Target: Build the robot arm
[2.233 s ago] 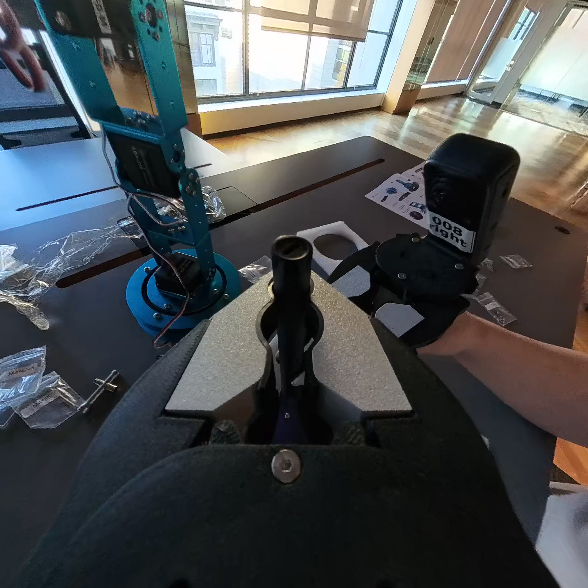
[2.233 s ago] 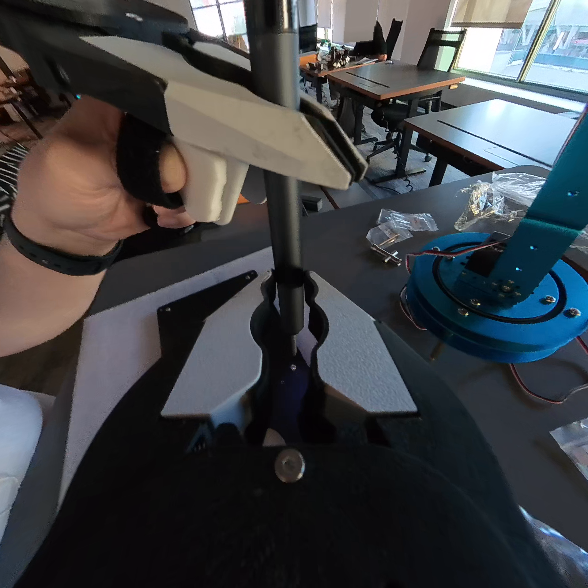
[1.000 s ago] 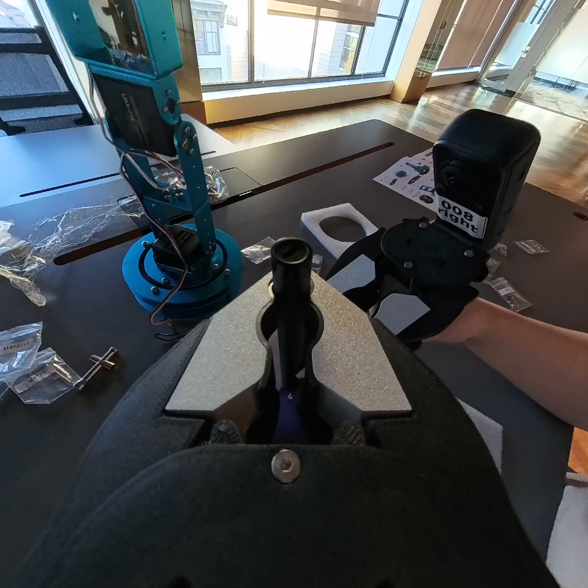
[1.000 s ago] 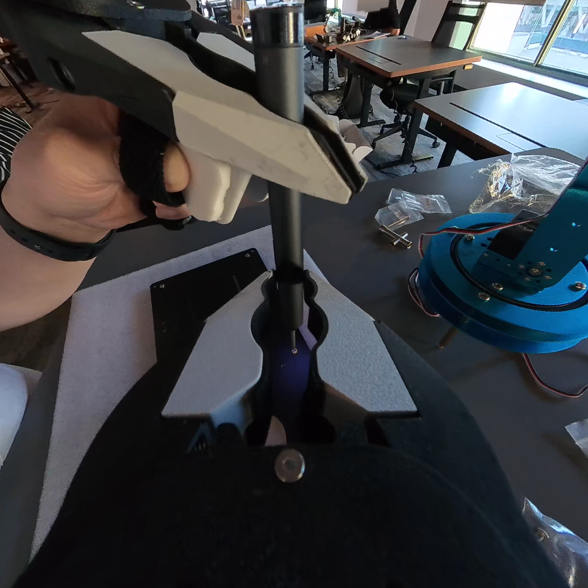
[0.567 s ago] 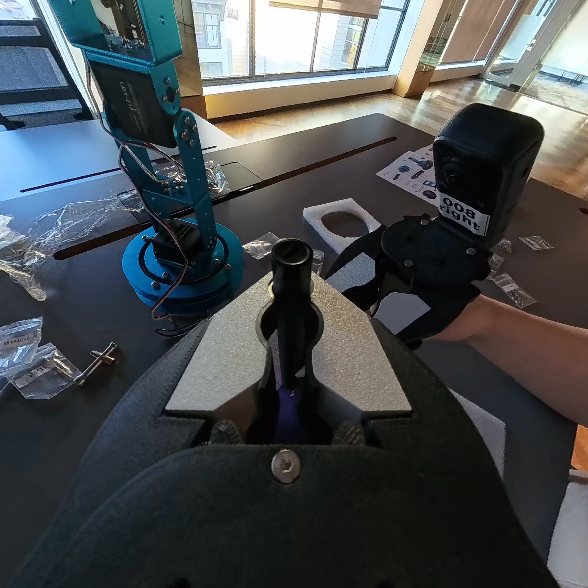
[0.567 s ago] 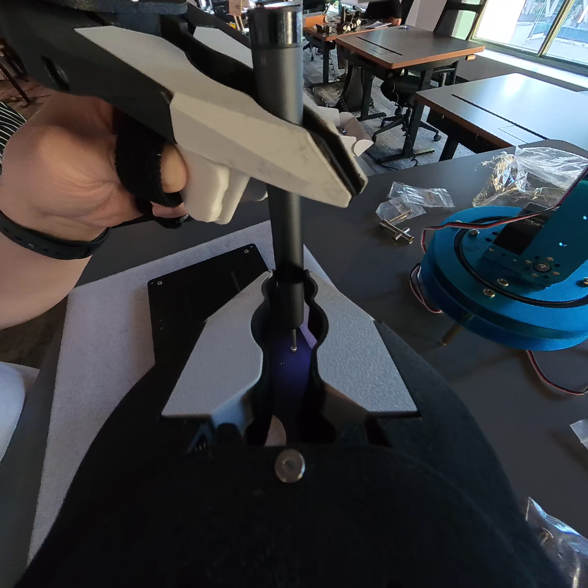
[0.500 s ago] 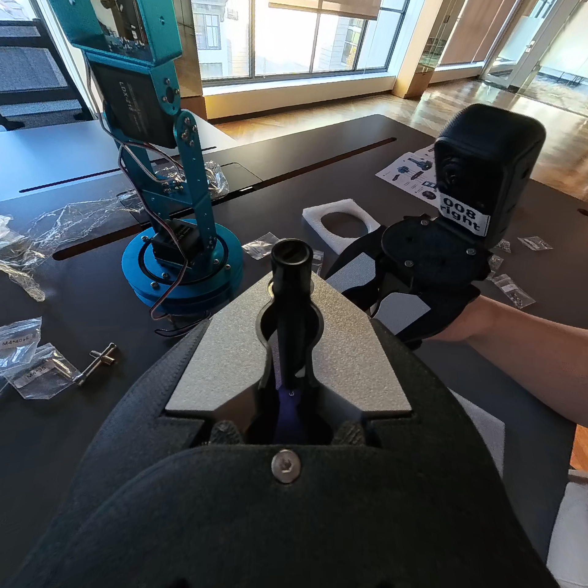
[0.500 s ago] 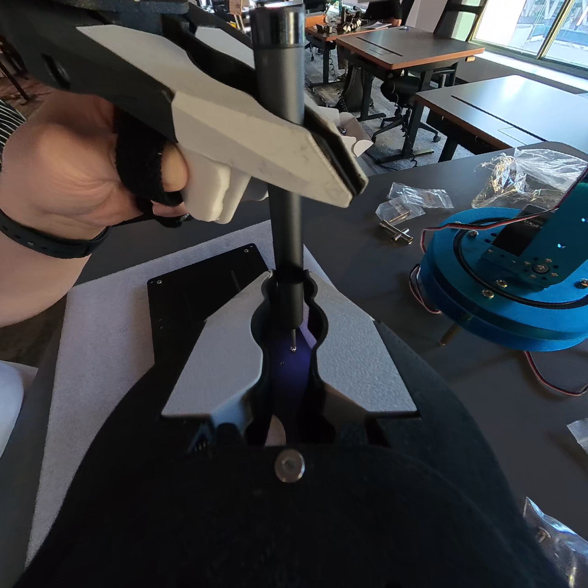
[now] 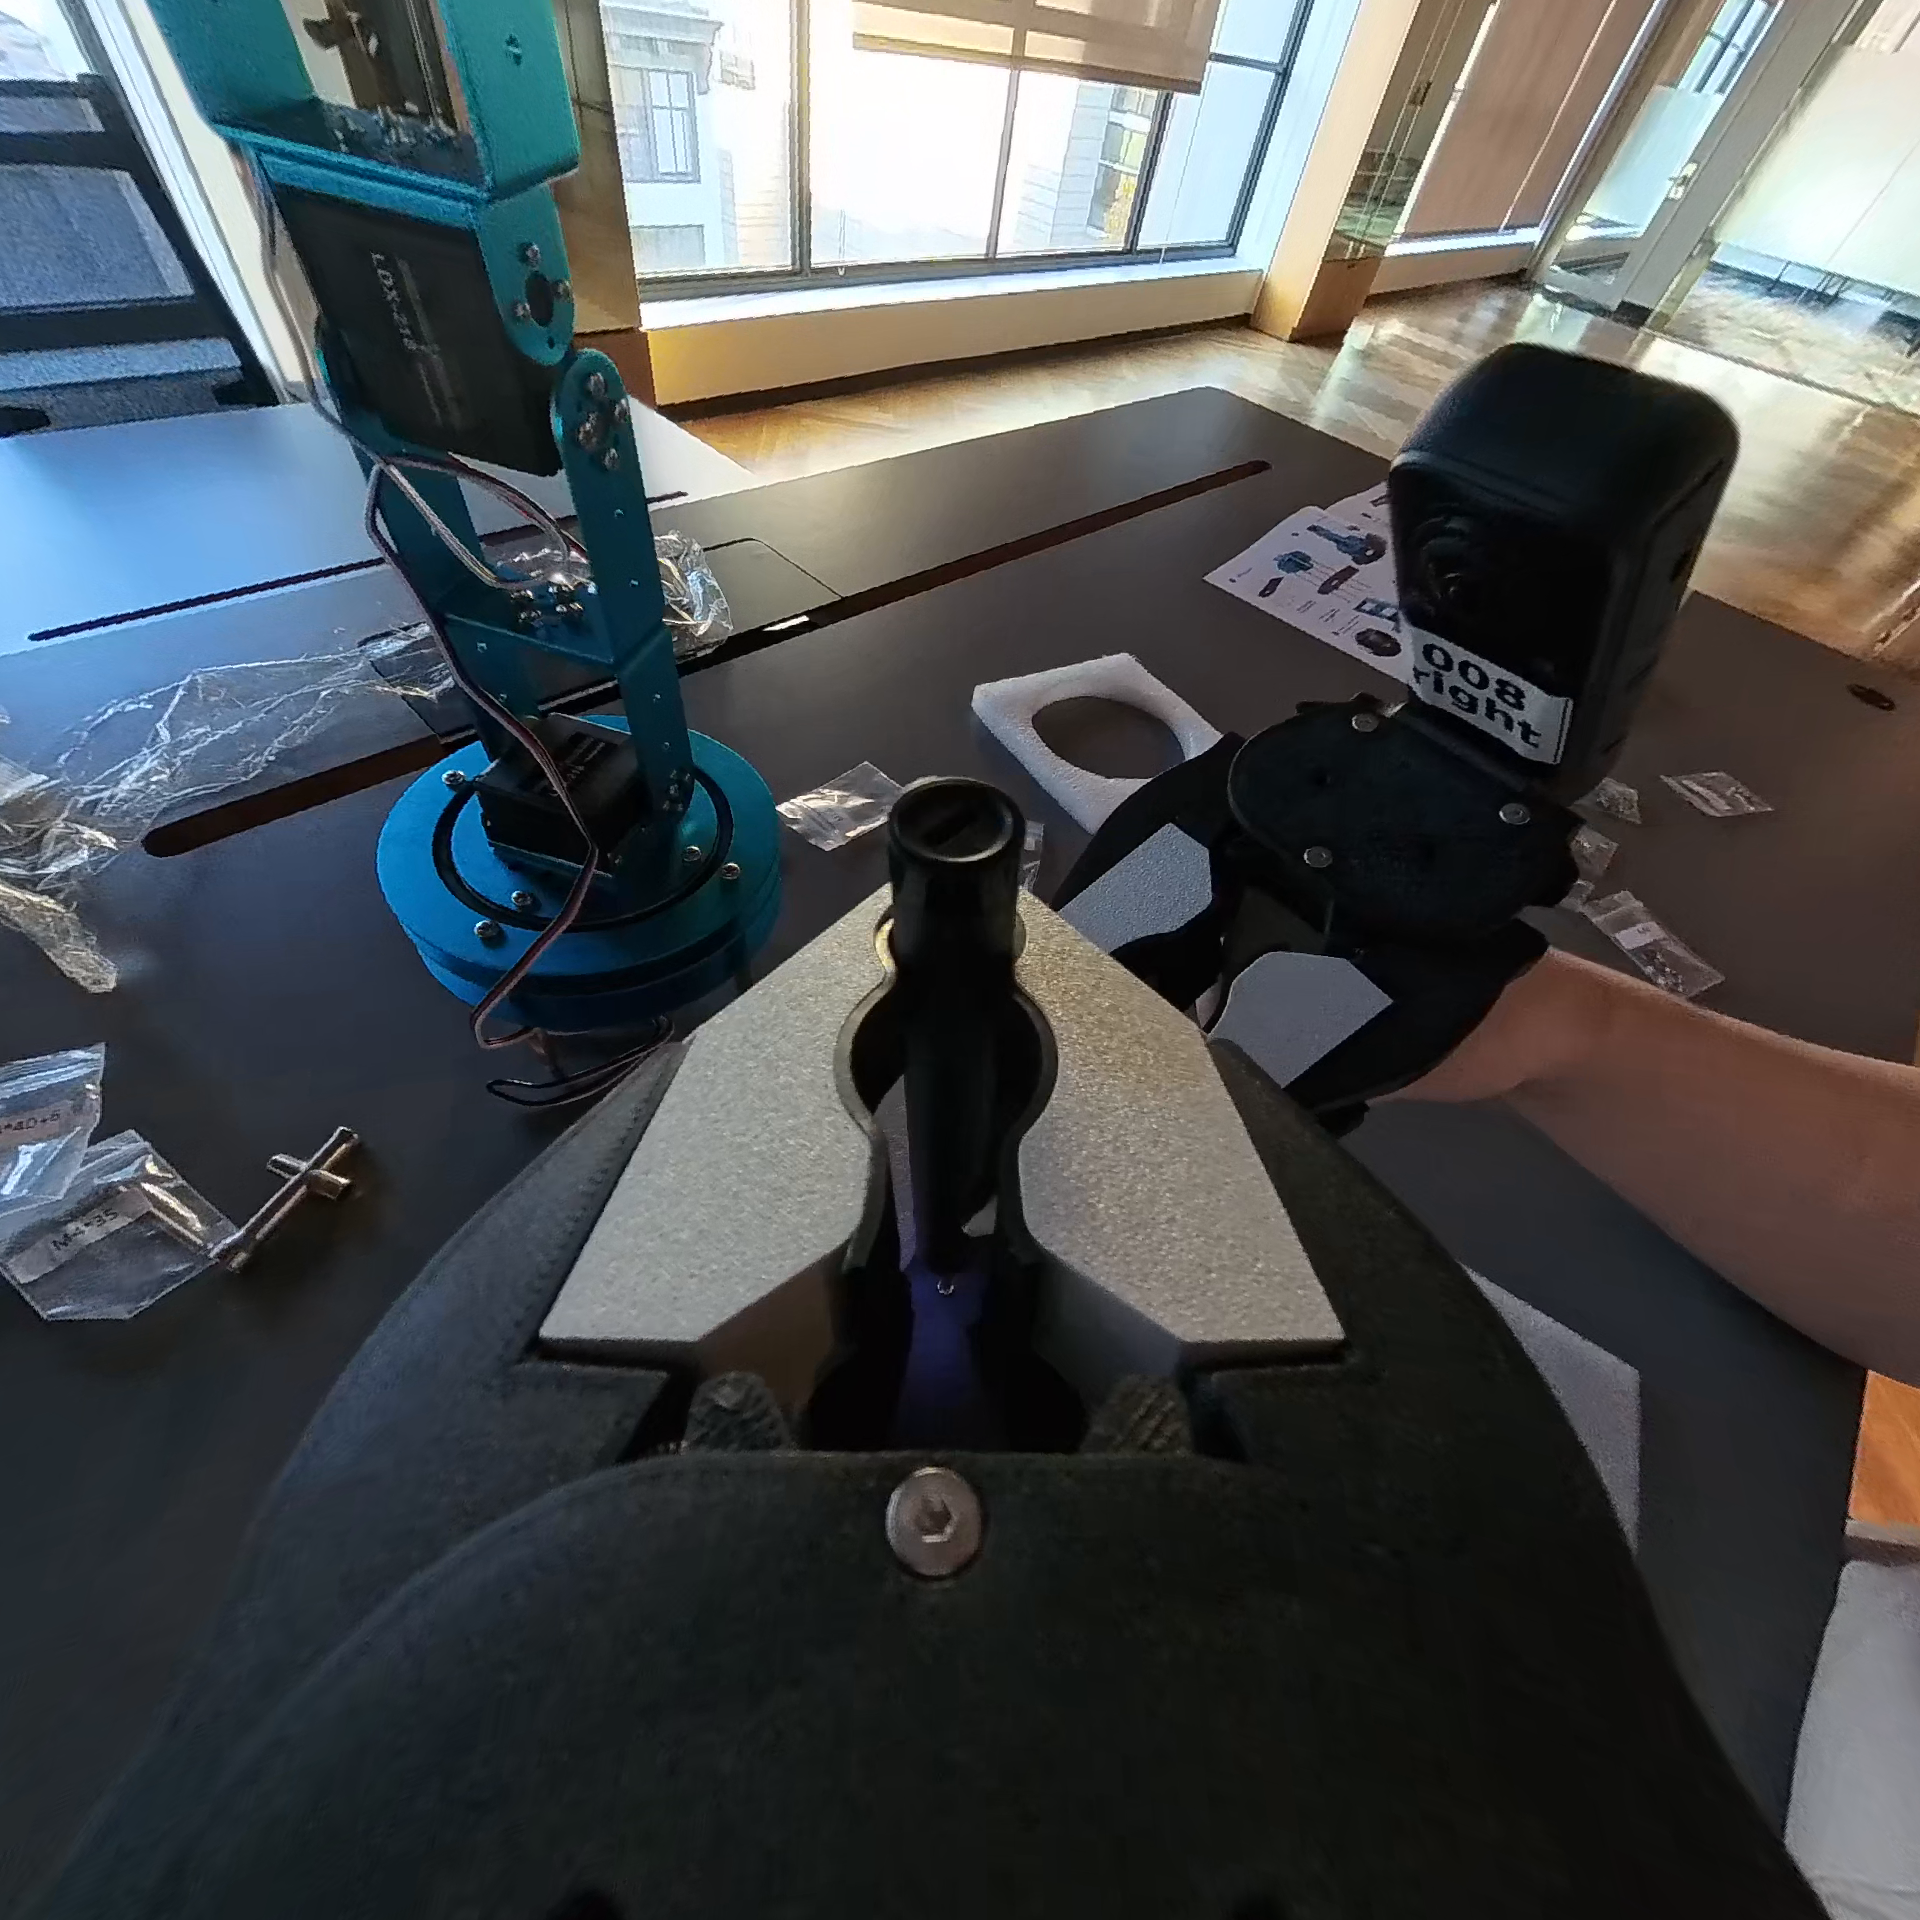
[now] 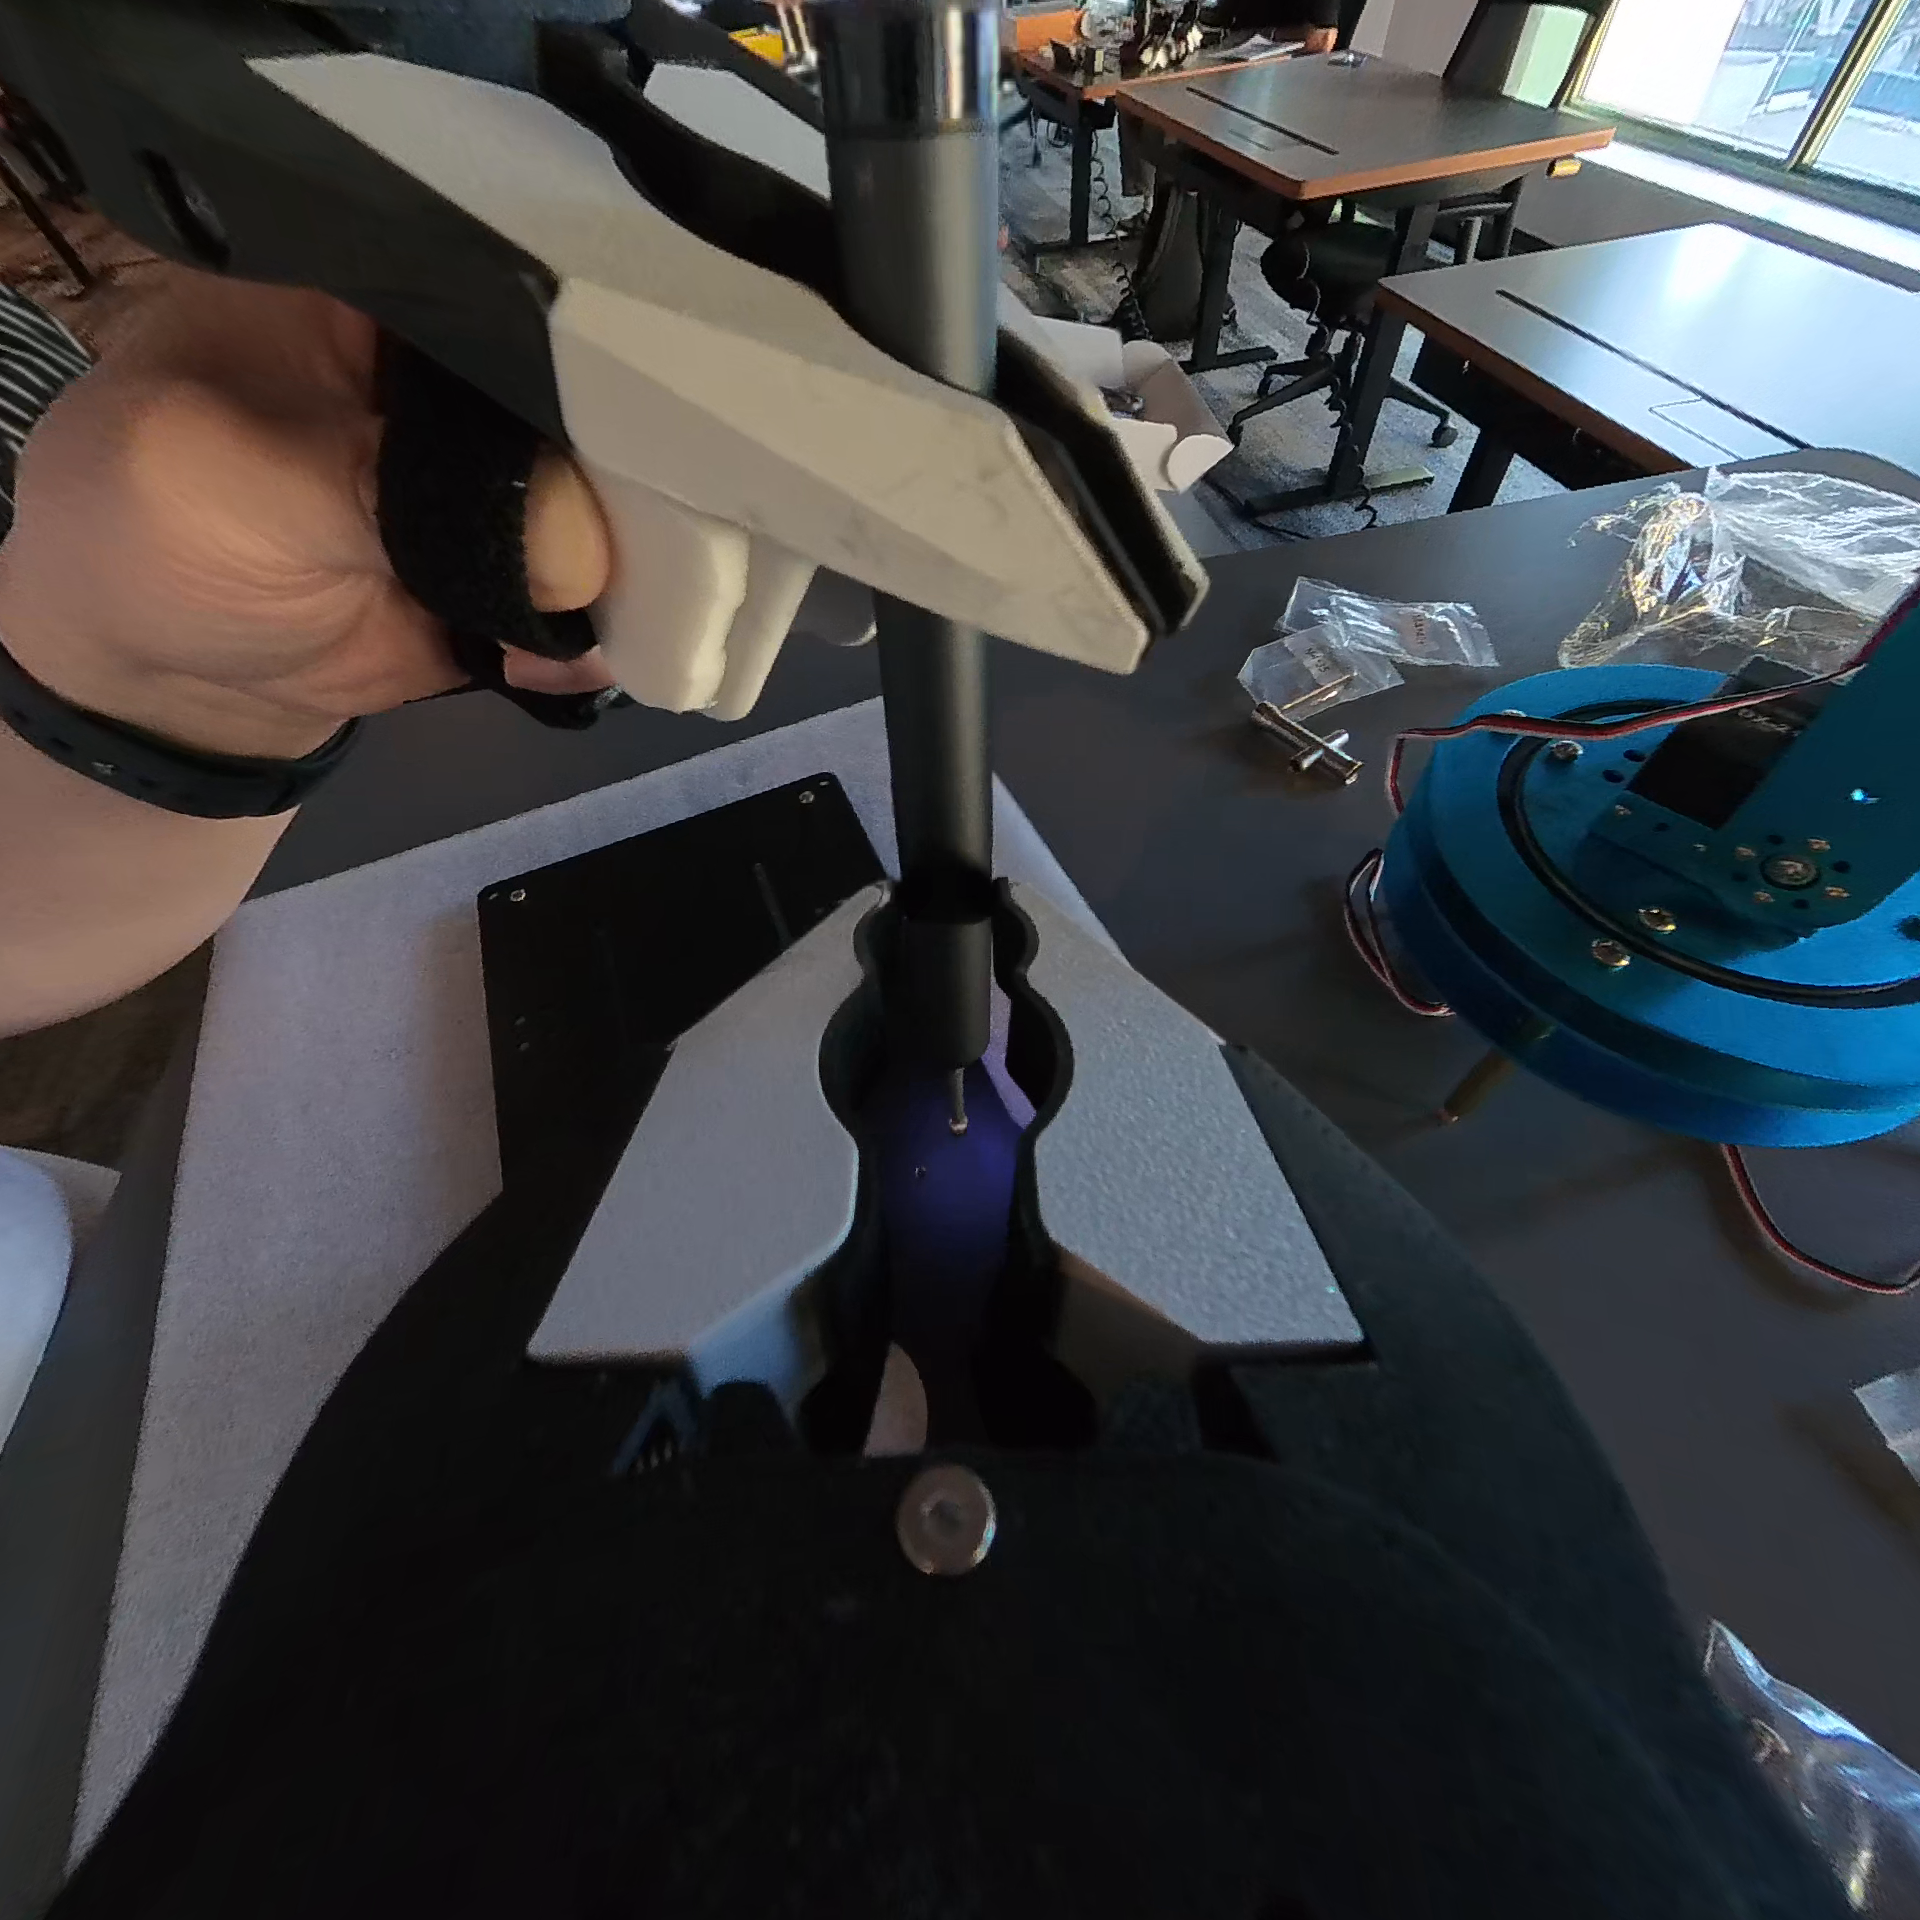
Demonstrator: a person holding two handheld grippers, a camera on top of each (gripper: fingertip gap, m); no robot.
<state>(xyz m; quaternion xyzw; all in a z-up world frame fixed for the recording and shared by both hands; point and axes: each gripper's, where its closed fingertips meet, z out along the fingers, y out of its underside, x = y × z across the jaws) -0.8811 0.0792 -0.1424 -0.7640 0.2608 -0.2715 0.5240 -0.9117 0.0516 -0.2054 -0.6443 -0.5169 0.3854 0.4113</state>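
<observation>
A smooth, dark, matt tool [image 9: 951,935] with a glossy metal band at its top end [image 10: 912,62]. The fingers [image 9: 748,1143] look like grainy, matt grey plastic on rough black housings. The robot arm [image 9: 582,831] is satin blue metal with shiny screws and glossy wires. The worktop [image 9: 260,987] is smooth matt black. A white foam sheet [image 10: 312,1039] looks soft and finely rough. Crinkled, glossy clear plastic bags [image 9: 62,1226] lie near a bright metal wrench [image 9: 291,1195]. The far floor [image 9: 1507,343] is polished wood.

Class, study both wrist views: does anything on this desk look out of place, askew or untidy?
Yes. Torn clear wrapping lies crumpled behind the blue robot arm base, and small parts bags and a metal cross wrench lie scattered loose.
</observation>
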